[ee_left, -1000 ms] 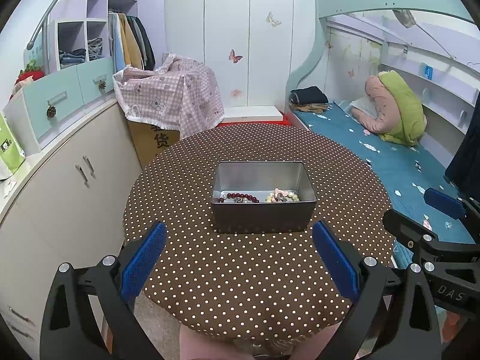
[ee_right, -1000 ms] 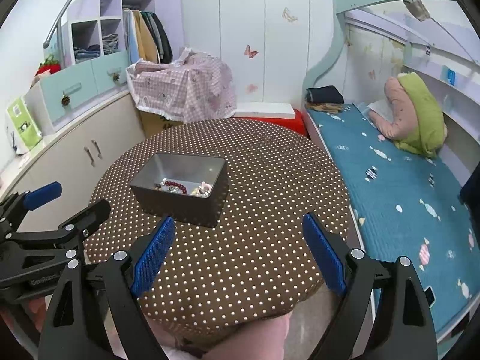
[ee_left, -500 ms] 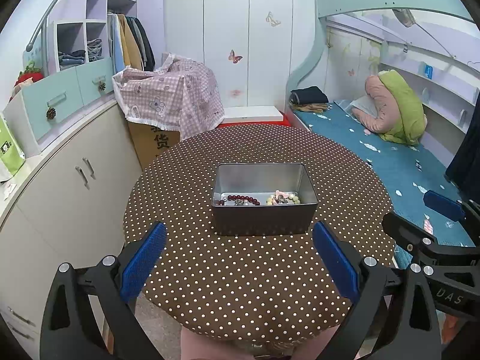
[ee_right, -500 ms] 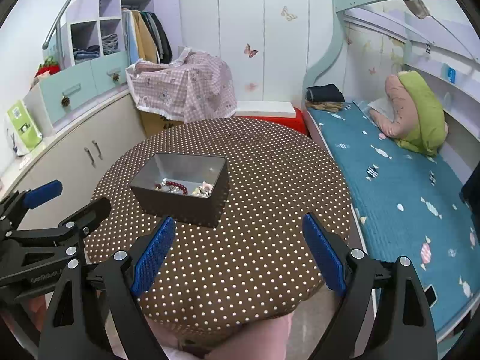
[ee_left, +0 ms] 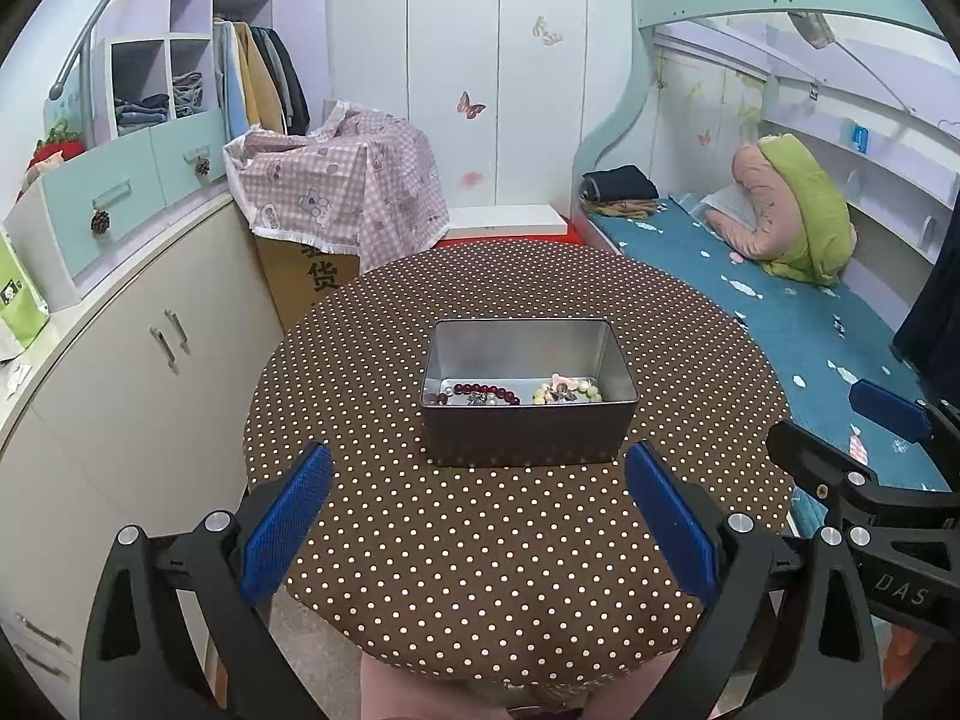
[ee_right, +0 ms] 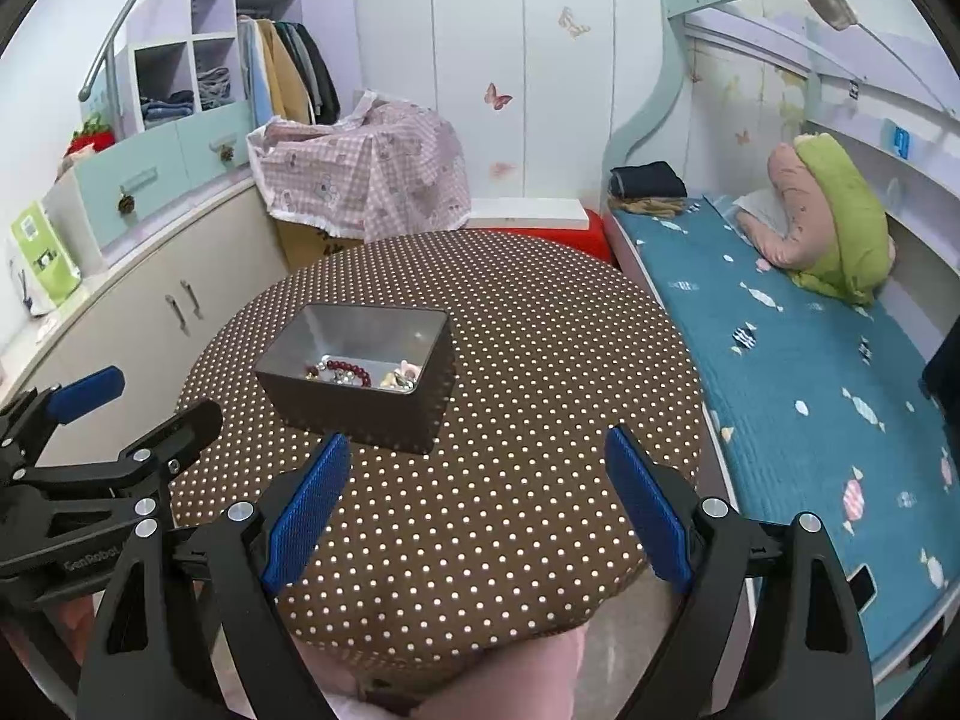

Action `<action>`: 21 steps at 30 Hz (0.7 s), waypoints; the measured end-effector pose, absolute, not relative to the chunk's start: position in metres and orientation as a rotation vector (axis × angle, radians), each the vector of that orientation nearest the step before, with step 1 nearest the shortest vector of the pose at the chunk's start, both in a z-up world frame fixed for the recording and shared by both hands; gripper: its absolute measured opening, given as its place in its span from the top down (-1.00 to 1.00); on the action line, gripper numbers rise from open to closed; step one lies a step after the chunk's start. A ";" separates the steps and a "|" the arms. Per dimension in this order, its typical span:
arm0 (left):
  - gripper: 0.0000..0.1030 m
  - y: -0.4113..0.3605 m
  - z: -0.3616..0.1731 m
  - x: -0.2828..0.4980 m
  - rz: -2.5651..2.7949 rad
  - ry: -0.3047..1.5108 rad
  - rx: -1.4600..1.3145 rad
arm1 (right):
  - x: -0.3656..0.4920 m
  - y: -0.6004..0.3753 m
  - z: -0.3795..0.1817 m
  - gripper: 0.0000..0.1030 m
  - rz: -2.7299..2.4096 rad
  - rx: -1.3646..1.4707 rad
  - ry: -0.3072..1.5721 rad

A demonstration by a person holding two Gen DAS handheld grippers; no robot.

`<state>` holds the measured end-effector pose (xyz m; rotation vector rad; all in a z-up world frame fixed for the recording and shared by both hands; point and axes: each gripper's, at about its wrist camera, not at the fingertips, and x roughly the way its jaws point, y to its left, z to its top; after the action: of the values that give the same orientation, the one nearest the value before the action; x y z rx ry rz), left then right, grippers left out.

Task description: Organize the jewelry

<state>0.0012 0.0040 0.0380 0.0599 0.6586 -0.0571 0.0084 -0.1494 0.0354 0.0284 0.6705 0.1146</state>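
A: Where is the left gripper (ee_left: 477, 516)?

B: It hangs over the near edge of the round table (ee_left: 510, 570). Its two blue fingers (ee_left: 285, 519) are wide apart. Nothing is between them.

A: And the right gripper (ee_right: 474, 510)?

B: It is over the near edge too, more to the right side. Its blue pads (ee_right: 645, 519) are spread wide as well, and they hold nothing. In its own view you can see the left gripper poking in at the left edge.

A: Where is the jewelry?

B: It is in the metal box (ee_left: 528, 441). The box sits near the middle of the table, just past the tips of the left gripper. No gripper touches it.

A: What is in the box?

B: A dark red bead bracelet (ee_left: 486, 391) lies on the left part of the bottom. A bunch of pale beads (ee_left: 567, 391) lies on the right part. Some small silvery bits are between them, but they are too tiny to make out.

A: What is around the table?

B: A bed with a blue cover (ee_right: 798, 372) is on the right. White cupboards (ee_left: 138, 372) are on the left.
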 end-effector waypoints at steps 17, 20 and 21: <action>-0.84 0.005 0.043 -0.003 -0.078 0.646 0.067 | 0.010 -0.152 0.036 -0.63 0.097 0.028 0.668; -0.84 0.005 0.043 -0.004 -0.086 0.643 0.065 | 0.010 -0.153 0.036 -0.63 0.094 0.024 0.669; -0.84 0.006 0.043 -0.004 -0.089 0.642 0.065 | 0.010 -0.153 0.036 -0.63 0.092 0.023 0.669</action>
<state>-0.0038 0.0055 0.0430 0.0647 0.6417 -0.0891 0.0101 -0.1528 0.0360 0.0233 0.6691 0.0918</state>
